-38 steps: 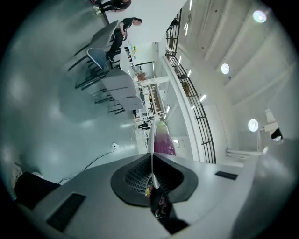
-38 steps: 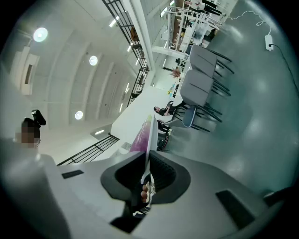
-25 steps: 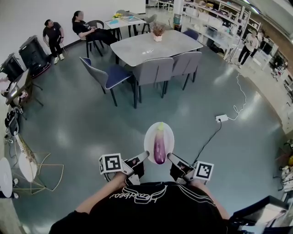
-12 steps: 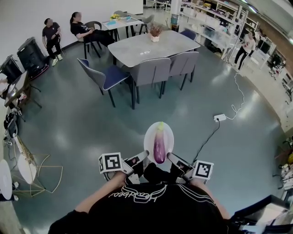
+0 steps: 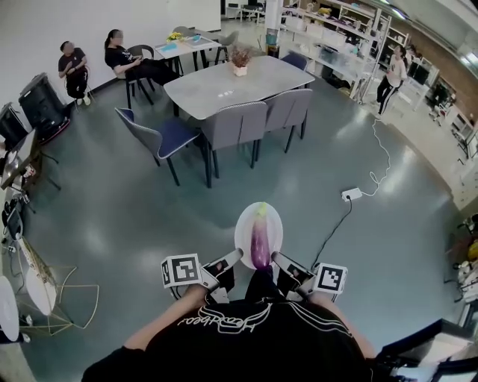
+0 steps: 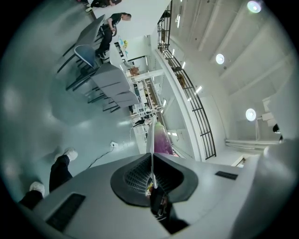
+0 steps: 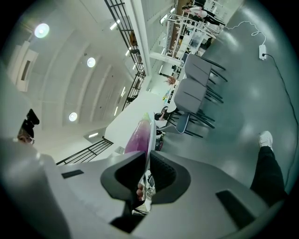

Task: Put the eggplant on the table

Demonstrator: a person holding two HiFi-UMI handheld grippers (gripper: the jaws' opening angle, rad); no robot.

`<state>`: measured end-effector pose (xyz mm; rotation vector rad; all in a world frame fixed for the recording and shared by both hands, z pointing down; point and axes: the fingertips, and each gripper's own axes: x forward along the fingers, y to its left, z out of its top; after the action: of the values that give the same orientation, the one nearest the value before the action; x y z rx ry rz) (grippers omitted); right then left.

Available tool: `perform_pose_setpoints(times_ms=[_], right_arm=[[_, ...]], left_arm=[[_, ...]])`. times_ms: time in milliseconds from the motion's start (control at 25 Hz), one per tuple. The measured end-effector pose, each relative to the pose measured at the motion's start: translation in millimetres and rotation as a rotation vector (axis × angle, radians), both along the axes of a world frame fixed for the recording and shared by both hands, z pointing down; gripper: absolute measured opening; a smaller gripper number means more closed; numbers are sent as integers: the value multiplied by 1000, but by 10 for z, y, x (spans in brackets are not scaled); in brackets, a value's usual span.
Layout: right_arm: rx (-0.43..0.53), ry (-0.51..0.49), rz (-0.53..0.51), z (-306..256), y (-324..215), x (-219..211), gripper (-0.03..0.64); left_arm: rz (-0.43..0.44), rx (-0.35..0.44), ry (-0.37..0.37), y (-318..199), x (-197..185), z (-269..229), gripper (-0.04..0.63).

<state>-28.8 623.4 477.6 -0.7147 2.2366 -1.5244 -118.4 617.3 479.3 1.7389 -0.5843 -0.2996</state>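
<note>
Ahead on glossy floor point(image 5: 142, 216) stands a table point(image 5: 231, 82); left tool point(image 5: 236, 256) and right tool point(image 5: 276, 257) clamp the plate point(image 5: 275, 224).

Glossy grey-green floor point(image 5: 134, 216) seen from above. Grey table point(image 5: 246, 78) ringed by grey chairs point(image 5: 231, 123), blue chair point(image 5: 175, 134) set beside. White wall point(image 5: 45, 19) at back left. Shelves point(image 5: 340, 41) lined along right. Round ceiling lights point(image 6: 254, 6) lit overhead; black railing point(image 6: 198, 116) run along upper level.
</note>
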Motion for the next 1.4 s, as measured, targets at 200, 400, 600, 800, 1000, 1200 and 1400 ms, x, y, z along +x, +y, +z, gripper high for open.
perform_pose_setpoints(times_ms=[200, 400, 600, 800, 1000, 1200, 1400], right_arm=[[-6, -15, 23, -41, -129, 135, 37], [-14, -18, 33, 45, -327, 252, 38], [-26, -36, 11, 111, -661, 313, 38], [-32, -39, -16, 135, -1118, 372, 38], [-39, -41, -43, 121, -1761, 466, 37], [-39, -45, -73, 33, -2504, 631, 37], [-63, -41, -76, 33, -3241, 868, 37]], left_arm=[[22, -22, 14, -136, 135, -10, 18], [30, -29, -4, -323, 247, 29, 18], [7, -45, -11, -635, 315, 105, 18], [-22, -52, -11, -1074, 365, 138, 18], [-56, -60, -9, -1685, 455, 136, 18], [-86, -66, 8, -2405, 643, 73, 18], [-97, -83, -9, -3133, 862, 75, 18]])
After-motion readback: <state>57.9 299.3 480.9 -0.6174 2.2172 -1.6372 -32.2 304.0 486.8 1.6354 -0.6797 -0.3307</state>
